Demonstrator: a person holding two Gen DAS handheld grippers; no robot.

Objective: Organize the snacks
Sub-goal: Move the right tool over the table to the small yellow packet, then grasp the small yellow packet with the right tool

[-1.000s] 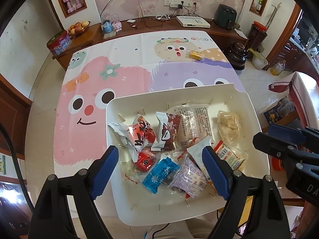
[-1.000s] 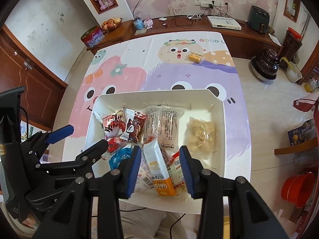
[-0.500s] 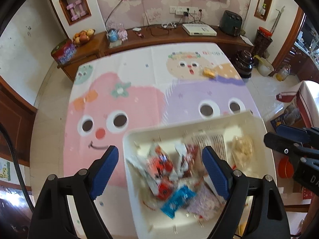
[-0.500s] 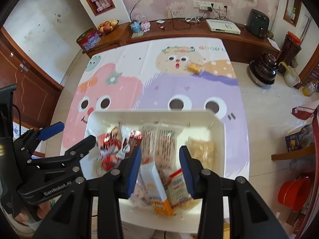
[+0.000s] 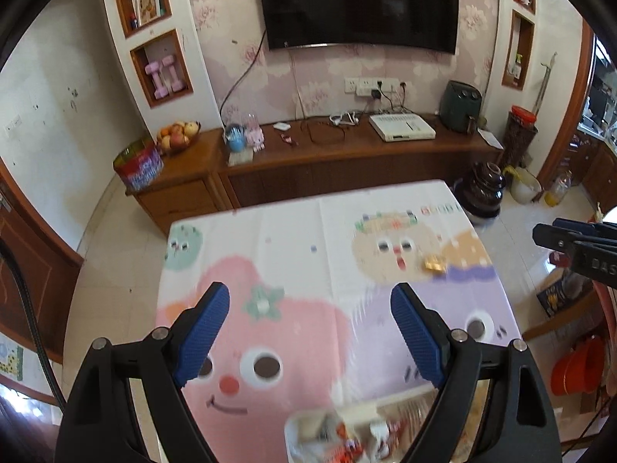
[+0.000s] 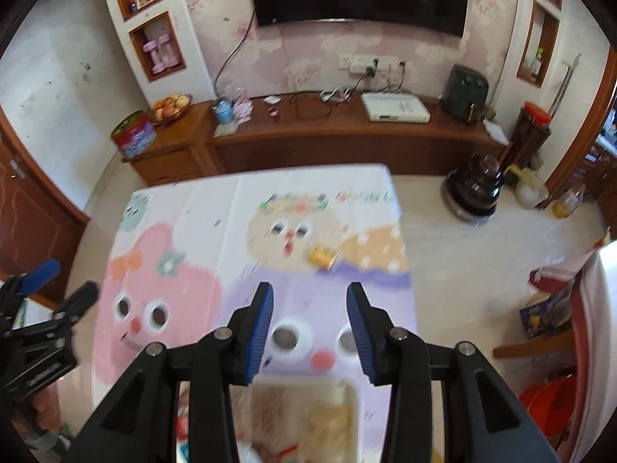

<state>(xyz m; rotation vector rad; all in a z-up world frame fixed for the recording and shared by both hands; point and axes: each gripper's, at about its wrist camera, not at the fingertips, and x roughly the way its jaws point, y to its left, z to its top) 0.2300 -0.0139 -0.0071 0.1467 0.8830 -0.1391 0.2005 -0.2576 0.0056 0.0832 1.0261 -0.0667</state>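
— Nearly done? White tray (image 6: pixel 349 389) near us holds most snacks

— One yellow packet (image 6: pixel 322 256) lies far right on the tablecloth (image 5: pixel 293 254). Left gripper (image 5: pixel 310 333) wide, right gripper (image 6: pixel 310 324) narrower, both empty

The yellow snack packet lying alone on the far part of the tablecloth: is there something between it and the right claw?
Nothing visible. The right claw is open and empty, and only bare tablecloth lies between it and the yellow snack packet. The white tray of snacks is nearer, below the claw, not in the path.
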